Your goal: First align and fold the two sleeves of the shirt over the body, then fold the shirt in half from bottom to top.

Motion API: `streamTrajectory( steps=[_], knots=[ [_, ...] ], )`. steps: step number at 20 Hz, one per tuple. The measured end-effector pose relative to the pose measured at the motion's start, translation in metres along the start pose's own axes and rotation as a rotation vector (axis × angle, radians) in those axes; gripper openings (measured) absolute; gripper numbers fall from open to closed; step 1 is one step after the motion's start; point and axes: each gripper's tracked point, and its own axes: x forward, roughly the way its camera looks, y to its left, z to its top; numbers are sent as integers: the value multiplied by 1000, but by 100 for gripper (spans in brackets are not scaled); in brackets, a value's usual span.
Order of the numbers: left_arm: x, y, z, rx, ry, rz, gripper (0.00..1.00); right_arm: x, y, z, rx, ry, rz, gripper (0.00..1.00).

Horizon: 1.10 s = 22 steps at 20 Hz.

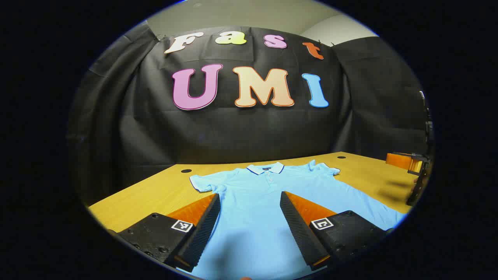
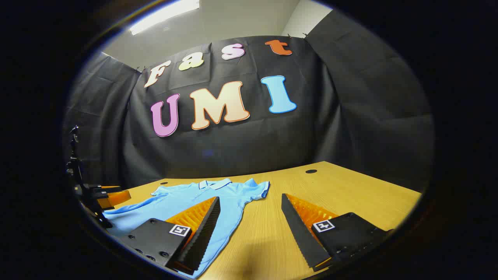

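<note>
The light-blue short-sleeved polo shirt (image 1: 256,194) lies flat and unfolded on the yellow wooden surface (image 2: 350,190), collar toward the far edge, hem toward the near edge. The left gripper (image 1: 249,225) hangs over its lower body, jaws wide apart and empty. The right gripper (image 2: 249,229), equally spread and empty, straddles the shirt's right side edge, nearer the right sleeve (image 2: 260,189); bare surface stretches beyond toward the right edge.

A wooden table (image 1: 155,190) carries a light blue polo shirt (image 1: 256,194). The shirt lies flat and front up, unfolded, with its collar (image 1: 265,168) toward the black cloth wall and both short sleeves spread out to the sides. Small dark round holes (image 1: 186,170) sit in the tabletop near the far edge, one on each side of the shirt.
</note>
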Motion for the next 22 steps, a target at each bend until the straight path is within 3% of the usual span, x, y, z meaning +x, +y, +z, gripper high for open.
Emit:
streamTrajectory(
  steps=[22],
  knots=[
    [0, 1, 0, -11, -10, -3, 94, 2, 2, -2, 1, 3, 17, 98]
  ],
)
